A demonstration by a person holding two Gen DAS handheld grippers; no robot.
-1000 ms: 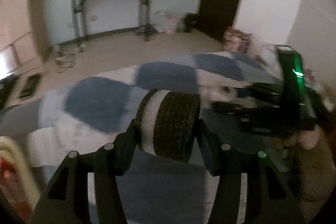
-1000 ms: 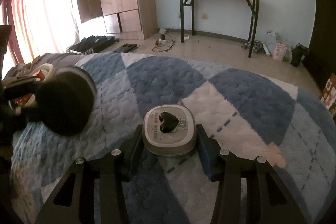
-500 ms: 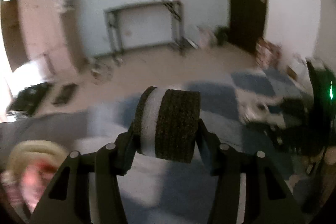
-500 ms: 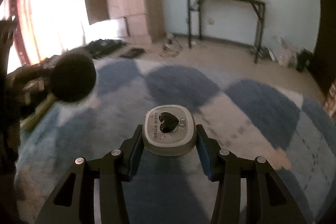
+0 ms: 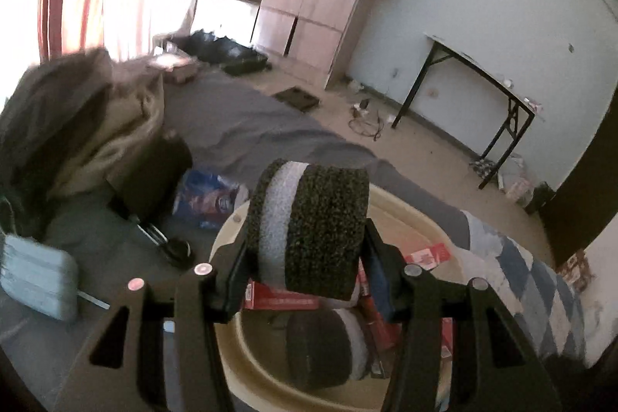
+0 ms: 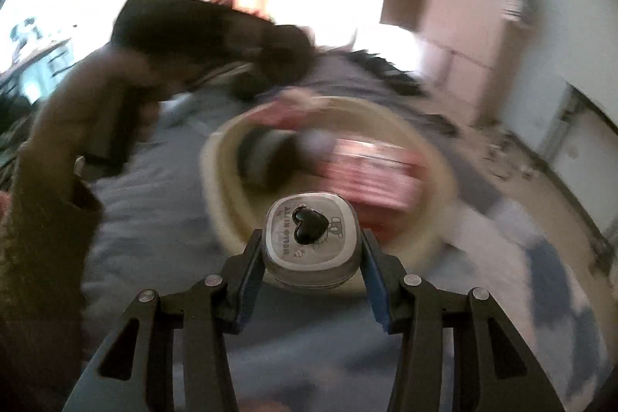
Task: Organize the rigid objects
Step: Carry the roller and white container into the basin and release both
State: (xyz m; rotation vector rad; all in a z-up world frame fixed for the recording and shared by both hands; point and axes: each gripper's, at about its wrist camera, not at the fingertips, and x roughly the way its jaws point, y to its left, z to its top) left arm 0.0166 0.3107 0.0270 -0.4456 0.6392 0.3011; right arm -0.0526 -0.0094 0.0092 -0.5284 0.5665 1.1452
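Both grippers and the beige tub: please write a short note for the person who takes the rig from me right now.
Left gripper: jaws shut on the foam roller, held above the beige tub.
Right gripper: jaws shut on the small tin with a heart on the lid, held at the near rim of the tub; this view is blurred.
In the tub already: a second foam roller and red boxes.
Done: those items are sorted into the tub.
Left: probably lower and release the roller and the tin into the tub. Whether more items wait elsewhere cannot be seen.
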